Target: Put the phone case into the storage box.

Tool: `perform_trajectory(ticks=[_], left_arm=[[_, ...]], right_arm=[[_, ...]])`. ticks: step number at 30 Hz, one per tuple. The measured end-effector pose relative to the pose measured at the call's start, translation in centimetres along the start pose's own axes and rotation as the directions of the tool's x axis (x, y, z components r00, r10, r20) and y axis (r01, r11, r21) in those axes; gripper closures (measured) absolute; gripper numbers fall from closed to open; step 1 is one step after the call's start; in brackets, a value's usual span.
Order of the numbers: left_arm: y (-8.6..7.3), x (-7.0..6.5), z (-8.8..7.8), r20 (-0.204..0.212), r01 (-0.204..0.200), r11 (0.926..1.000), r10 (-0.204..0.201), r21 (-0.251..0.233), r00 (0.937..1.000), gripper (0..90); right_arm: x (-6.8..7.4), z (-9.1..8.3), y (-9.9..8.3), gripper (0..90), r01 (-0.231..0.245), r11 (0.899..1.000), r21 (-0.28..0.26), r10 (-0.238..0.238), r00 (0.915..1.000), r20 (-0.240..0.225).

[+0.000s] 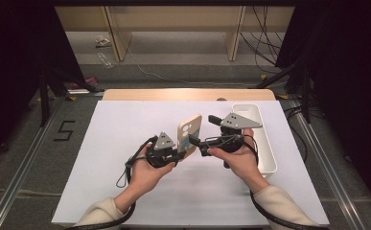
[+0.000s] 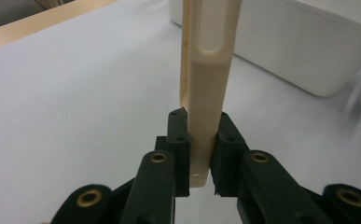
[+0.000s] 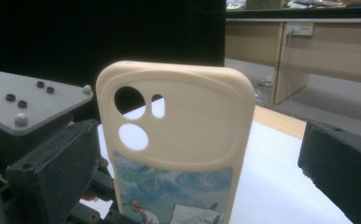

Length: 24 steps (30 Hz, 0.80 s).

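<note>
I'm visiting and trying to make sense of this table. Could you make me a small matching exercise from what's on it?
Things:
1. phone case
2. left hand-held gripper
3. right hand-held gripper
4. white bin

States:
A. jaws open
B. resting at the table's right side
C. clamped on the case's edge
D. held upright, cream, with camera cutouts

Pairs: 1-D, 2-C, 3-A, 4-B

We see phone case (image 3: pixel 183 140): cream matt plastic, printed lower panel | tray (image 1: pixel 264 143), right of frame: smooth white plastic | table sheet (image 1: pixel 125 143): matt white | left gripper (image 2: pixel 201 154) pads: black, ribbed
</note>
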<state>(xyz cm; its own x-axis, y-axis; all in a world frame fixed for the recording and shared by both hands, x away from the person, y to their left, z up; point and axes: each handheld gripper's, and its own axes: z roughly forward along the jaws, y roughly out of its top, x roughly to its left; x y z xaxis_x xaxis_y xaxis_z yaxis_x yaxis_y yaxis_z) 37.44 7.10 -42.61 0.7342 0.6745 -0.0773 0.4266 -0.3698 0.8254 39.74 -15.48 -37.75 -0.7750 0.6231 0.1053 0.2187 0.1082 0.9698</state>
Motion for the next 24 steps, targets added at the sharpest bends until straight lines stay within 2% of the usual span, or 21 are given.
perform_trajectory(ticks=[24], left_arm=[[0.5,-1.7,1.4,0.030,-0.017,0.9998,0.016,0.008,0.9994,79.5]], right_arm=[[0.4,0.4,-0.3,0.1,-0.017,1.000,-0.018,0.018,0.9981,0.059]])
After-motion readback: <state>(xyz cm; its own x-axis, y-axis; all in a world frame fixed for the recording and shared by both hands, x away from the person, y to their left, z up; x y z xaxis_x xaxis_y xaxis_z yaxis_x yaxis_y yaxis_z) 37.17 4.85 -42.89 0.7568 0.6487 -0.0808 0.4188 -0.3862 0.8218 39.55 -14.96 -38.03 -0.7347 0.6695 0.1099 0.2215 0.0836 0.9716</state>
